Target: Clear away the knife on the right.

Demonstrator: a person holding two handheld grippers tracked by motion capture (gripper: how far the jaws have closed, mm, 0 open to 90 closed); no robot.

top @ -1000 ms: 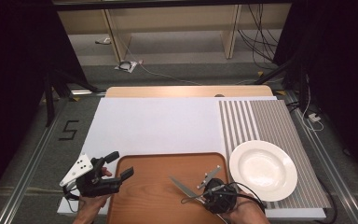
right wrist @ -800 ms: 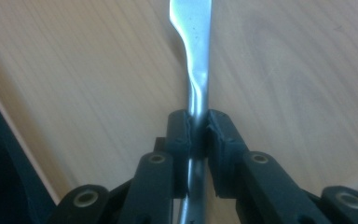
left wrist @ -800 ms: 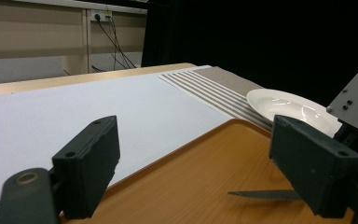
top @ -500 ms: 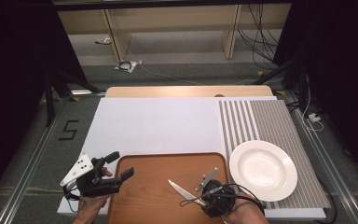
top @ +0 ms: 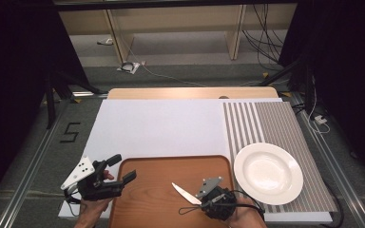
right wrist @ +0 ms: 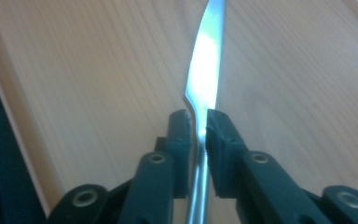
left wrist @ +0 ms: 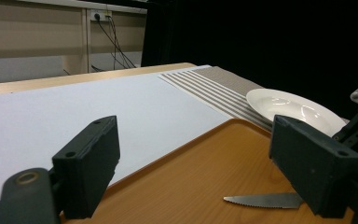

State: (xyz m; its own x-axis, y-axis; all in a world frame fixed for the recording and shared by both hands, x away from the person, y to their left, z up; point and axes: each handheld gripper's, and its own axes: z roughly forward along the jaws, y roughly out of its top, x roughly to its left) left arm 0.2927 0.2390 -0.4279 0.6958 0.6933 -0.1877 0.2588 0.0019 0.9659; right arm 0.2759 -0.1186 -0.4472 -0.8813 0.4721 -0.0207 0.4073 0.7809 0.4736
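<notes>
Nearest me lies the wooden tray (top: 152,190), its rim butting against the white table top (top: 161,128) that carries it. On my right the white gives way to a grey striped mat (top: 266,123), and the white plate (top: 268,173) sits on that mat just beside the tray's right edge. Farther off a strip of pale wood edges the table, and beyond it are grey floor, light wooden shelving legs, loose cables, and black curtains on both sides. A "5" is taped on the floor at my left.

Since a second ago my right tongs (top: 204,197) have drawn back toward me along the tray's near edge, taking the knife (top: 186,194) with them; its tip has slid leftward and nearer. My left tongs (top: 119,167) have stayed where they were.

My right tongs are clamped on the knife at the neck where blade meets handle, as the right gripper view shows (right wrist: 196,126), blade (right wrist: 205,56) running straight out ahead over the tray, pointing up and to my left in the high view. My left hand (top: 92,209) holds its tongs at the tray's left rim, jaws gaping wide with nothing between them, aimed across the tray; in the left gripper view the knife's serrated blade (left wrist: 261,200) lies low over the wood, partly behind the right-hand jaw.
</notes>
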